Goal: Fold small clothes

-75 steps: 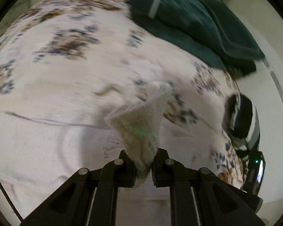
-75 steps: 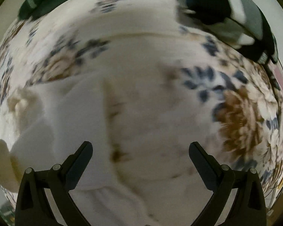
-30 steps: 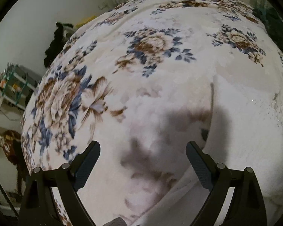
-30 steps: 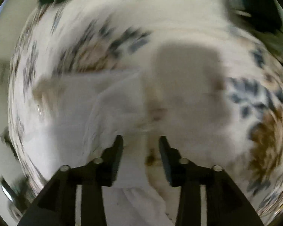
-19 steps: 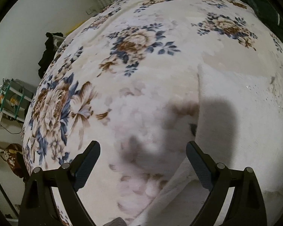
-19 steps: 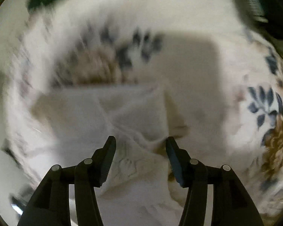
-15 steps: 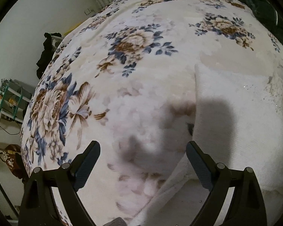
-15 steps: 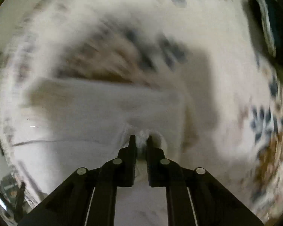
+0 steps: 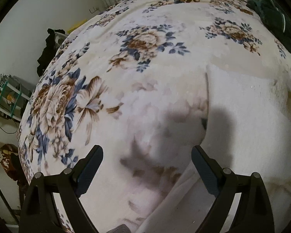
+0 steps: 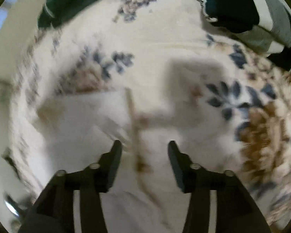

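Observation:
A small white garment [image 9: 246,120] lies flat on the floral blanket [image 9: 145,44], at the right of the left wrist view. My left gripper [image 9: 147,157] is open and empty, just above the blanket by the garment's left edge. In the blurred right wrist view the same white garment [image 10: 87,120] lies folded at centre left. My right gripper [image 10: 144,151] is open and empty over its right edge, with a brownish strip of it [image 10: 134,128] between the fingers.
Dark green clothing [image 10: 71,2] lies at the blanket's far edge, and a dark and striped pile [image 10: 248,9] at the far right. A shelf rack [image 9: 7,99] and dark clothes [image 9: 48,48] stand past the bed's left side.
My right gripper was shut on the white garment half a second ago and has opened and let go. My left gripper let go of its fabric corner earlier and stays open, almost still.

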A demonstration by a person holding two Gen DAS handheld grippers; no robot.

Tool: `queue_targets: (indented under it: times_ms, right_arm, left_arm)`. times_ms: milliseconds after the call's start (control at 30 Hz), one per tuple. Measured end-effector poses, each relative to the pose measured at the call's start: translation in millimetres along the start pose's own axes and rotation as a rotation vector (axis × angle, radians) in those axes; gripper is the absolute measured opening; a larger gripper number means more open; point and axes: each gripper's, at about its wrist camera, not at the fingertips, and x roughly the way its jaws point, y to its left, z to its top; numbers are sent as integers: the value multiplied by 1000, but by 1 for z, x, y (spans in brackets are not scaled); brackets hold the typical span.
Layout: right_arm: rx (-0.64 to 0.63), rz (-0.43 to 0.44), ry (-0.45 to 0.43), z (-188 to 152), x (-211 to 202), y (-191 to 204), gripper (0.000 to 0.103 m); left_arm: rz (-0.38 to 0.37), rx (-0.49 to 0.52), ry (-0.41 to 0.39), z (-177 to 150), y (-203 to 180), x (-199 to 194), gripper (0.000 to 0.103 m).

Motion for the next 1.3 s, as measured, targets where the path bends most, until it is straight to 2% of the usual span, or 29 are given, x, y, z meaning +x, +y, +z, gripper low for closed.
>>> queue_targets:
  times_ms: [67,100,133,167,200,300,333,400,467,567,600,667,700,733,767,800,833,933,967,1000,1033,1067,1100,1133,1200,1233,1267,1300]
  right_arm:
    - [-9,46,19,8,19,19,58]
    - [-36,35,43,10,30,29,58]
    - [-67,1,83,8,45,37,58]
    - [-121,-111,174,5,69,46,58]
    - [-170,-169,229,-2,81,48,57]
    - [-343,-320,313,-33,86,51,57]
    - [-380,-360,342,-45,82,48,57]
    - [-366,-354,349,-55,70,39,57]
    - [-285,-293,307,-52,53,32,58]
    - [-102,-124,131,-24,22,29,58]
    - [-71,-89,106,-16,22,30,59]
    - [-47,-69,121,-2,38,36,61]
    - [-49,-126,167,3,55,41,61]
    - [-55,-176,217,2,73,43,50]
    - [-68,-165,238,-5,82,45,10]
    - [-86,-165,249,-10,86,49,7]
    - [-119,-163,203,-17,79,56,7]
    - [-296,-126,-32,-27,32,87,7]
    - [-320,-151,-30,-28,31,87,8]
    - [-324,-177,28,-27,40,83,9]
    - [-309,-184,113,-24,51,74,14]
    - [-253,-199,211,-15,64,59,14]
    - [-207,-189,208,-10,61,48,14]
    - [-143,-145,160,4,53,38,16]
    - [-71,-70,81,32,42,28,34]
    - [-49,-48,57,44,42,27,54]
    - [-14,-13,52,60,52,24,64]
    - [9,5,76,68,67,23,66]
  left_arm:
    - [2,9,9,-3,0,2,93]
    - [2,13,11,-5,0,2,93]
    - [7,17,9,-6,0,1,93]
    - [7,17,7,-6,2,1,93]
    - [1,13,6,-6,5,-1,93]
    - [-6,8,3,-8,13,-2,93]
    - [-7,10,6,-10,16,0,93]
    - [-6,18,15,-13,19,4,93]
    - [-4,24,23,-15,20,6,93]
    - [-1,24,19,-17,23,7,93]
    - [-2,24,18,-18,23,8,93]
    - [-4,27,24,-18,21,10,93]
    - [-6,29,26,-18,20,10,93]
    - [-10,30,27,-18,19,10,93]
    - [-14,30,25,-18,19,9,93]
    - [-15,32,23,-18,19,9,93]
    - [-17,33,18,-17,20,8,93]
    - [-16,27,11,-16,23,8,93]
    - [-18,22,14,-16,24,9,93]
    - [-20,16,20,-15,25,12,93]
    - [-21,11,25,-15,26,13,93]
    - [-24,8,30,-14,27,14,93]
    - [-25,8,30,-14,27,14,93]
    - [-24,10,23,-13,27,13,93]
    - [-11,20,4,-13,25,12,93]
    - [-6,26,-1,-12,22,13,93]
    - [-1,27,-2,-11,21,15,93]
    - [4,26,1,-11,19,18,93]
